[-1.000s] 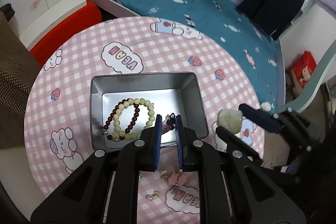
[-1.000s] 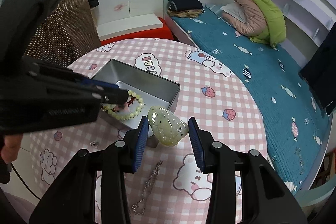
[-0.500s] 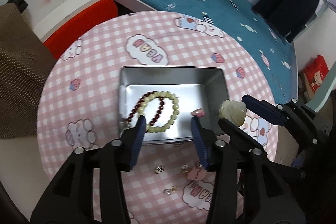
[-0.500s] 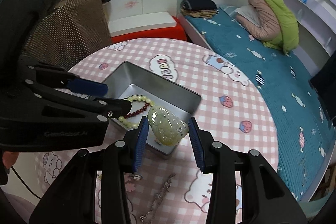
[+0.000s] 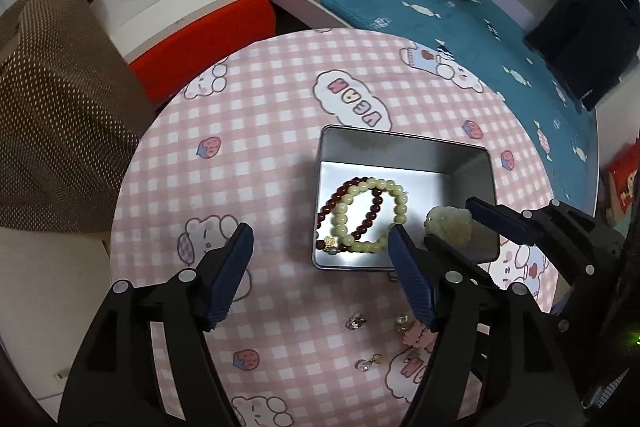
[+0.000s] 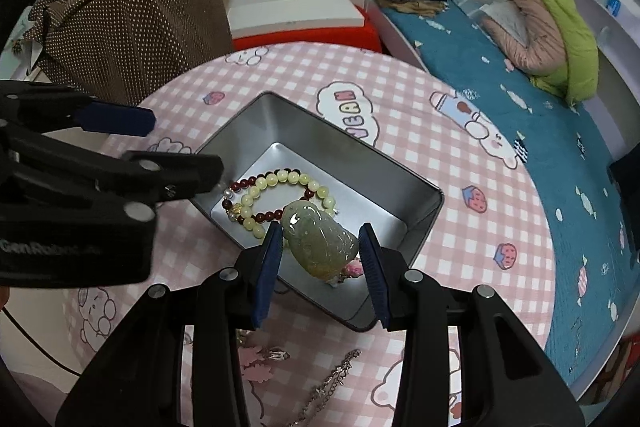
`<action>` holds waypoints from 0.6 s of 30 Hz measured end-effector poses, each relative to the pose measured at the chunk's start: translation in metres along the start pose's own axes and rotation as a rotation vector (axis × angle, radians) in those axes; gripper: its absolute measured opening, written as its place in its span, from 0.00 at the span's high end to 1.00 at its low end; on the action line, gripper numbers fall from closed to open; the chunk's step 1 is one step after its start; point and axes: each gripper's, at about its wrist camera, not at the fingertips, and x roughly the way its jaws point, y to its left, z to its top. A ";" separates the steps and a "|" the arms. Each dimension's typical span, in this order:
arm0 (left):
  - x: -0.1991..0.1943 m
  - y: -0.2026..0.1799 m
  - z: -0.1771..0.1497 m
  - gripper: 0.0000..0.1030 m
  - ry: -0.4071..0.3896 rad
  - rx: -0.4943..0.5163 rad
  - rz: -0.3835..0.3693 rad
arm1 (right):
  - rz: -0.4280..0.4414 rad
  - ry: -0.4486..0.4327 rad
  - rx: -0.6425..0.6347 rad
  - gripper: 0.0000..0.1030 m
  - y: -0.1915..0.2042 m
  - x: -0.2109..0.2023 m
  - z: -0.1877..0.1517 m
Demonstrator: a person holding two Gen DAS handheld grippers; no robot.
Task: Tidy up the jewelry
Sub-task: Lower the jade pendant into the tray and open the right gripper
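A silver tin stands on the round pink checked table. Inside lie a pale green bead bracelet and a dark red bead bracelet. A small pink piece lies in the tin under the pendant. My right gripper is shut on a pale green jade pendant and holds it over the tin's near right part. My left gripper is open wide and empty, above the tin's near left corner.
Small earrings, a pink flower piece and a silver chain lie on the cloth in front of the tin. A bed, a red bench and a brown dotted cover surround the table.
My left gripper let go of the small pink piece into the tin, opened wide and drew back to the left. My right gripper carried the jade pendant over the tin.
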 end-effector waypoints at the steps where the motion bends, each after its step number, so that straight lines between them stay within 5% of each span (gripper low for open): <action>1: 0.001 0.001 0.000 0.31 0.001 -0.001 0.004 | 0.001 0.012 -0.002 0.64 0.000 0.003 0.001; 18: 0.010 0.007 -0.002 0.23 0.033 -0.019 0.031 | 0.013 0.045 0.011 0.63 0.001 0.012 0.008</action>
